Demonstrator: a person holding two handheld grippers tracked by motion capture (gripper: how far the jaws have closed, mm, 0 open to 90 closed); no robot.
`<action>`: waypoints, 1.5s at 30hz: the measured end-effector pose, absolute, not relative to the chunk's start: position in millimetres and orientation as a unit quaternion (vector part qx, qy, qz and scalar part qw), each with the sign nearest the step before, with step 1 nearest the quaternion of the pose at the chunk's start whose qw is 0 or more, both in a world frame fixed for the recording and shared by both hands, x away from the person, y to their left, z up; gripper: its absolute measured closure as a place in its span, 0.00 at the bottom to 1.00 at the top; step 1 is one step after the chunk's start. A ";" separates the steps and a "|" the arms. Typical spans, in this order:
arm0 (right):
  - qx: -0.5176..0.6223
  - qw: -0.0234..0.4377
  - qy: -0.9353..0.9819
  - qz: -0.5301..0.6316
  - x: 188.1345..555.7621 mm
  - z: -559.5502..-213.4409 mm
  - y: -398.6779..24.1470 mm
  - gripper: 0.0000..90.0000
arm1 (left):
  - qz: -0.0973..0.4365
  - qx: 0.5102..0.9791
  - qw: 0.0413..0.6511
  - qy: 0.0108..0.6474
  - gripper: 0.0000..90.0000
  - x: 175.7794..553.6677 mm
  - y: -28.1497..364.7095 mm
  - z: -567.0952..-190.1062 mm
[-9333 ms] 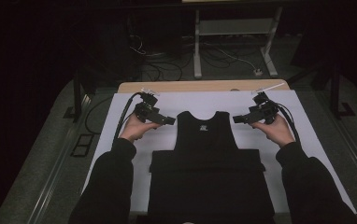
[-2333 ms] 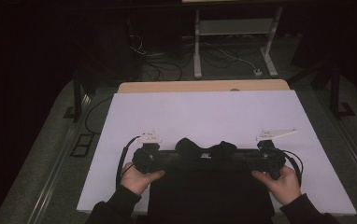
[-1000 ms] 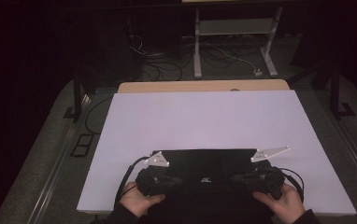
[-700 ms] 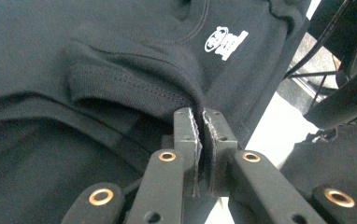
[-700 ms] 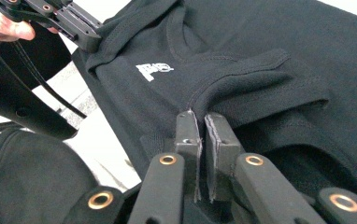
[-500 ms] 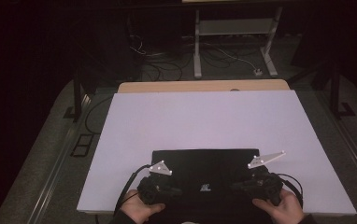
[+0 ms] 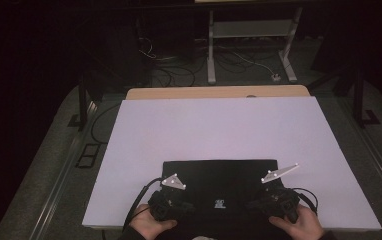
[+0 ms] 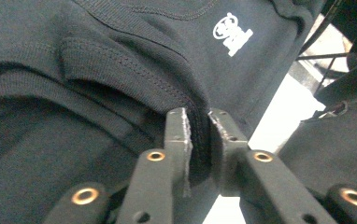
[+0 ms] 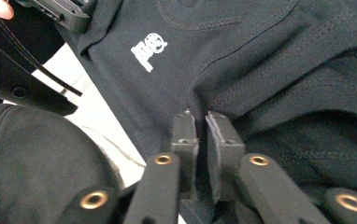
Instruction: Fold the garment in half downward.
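A black sleeveless garment (image 7: pixel 219 177) lies folded into a flat rectangle at the near edge of the white table top (image 7: pixel 219 125), its small white logo (image 7: pixel 219 203) facing up. My left gripper (image 7: pixel 185 207) is at the garment's near left corner. In the left gripper view a thick stitched hem (image 8: pixel 134 79) fills the narrow gap between my left gripper (image 8: pixel 197 116) jaws. My right gripper (image 7: pixel 254 204) is at the near right corner, and a fold of the cloth (image 9: pixel 260 93) runs in between my right gripper (image 9: pixel 196 116) jaws. Both pairs of jaws have just been opening slightly, with cloth still between them.
The table top ends just behind both hands (image 7: pixel 151 227). Beyond its far wooden edge (image 7: pixel 219 92) the floor holds cables and a white metal stand (image 7: pixel 251 35). A person's dark sleeve (image 9: pixel 27 163) lies close to the right gripper.
Both grippers drew the garment's far edge toward the near edge, folding it over itself. In the last half second the hands have stayed about where they were.
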State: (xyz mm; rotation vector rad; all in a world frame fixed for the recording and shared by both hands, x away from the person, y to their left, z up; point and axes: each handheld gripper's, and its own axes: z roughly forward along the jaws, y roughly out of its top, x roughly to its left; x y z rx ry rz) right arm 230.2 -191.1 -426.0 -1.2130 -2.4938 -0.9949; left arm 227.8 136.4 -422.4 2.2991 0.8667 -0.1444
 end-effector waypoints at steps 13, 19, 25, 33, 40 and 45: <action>-0.401 0.061 -0.838 -0.365 225.6 -414.3 -194.6 0.45 | 0.001 0.889 0.339 0.309 0.45 222.7 136.6 -412.7; -0.401 0.048 -0.832 -0.381 226.0 -406.8 -198.9 0.26 | -0.008 0.886 0.352 0.300 0.32 223.4 137.5 -408.8; -0.401 0.041 -0.828 -0.391 227.3 -400.8 -202.0 0.06 | -0.025 0.881 0.370 0.294 0.18 227.2 142.3 -403.8; -0.396 0.039 -0.828 -0.395 234.4 -395.4 -208.1 0.00 | -0.052 0.873 0.388 0.290 0.00 234.1 144.2 -397.4; -0.409 0.031 -0.820 -0.399 241.6 -392.5 -215.9 0.00 | -0.040 0.872 0.393 0.288 0.00 238.4 147.7 -392.2; -0.415 0.022 -0.817 -0.399 246.2 -389.6 -223.5 0.00 | -0.028 0.872 0.396 0.287 0.00 242.4 153.8 -387.7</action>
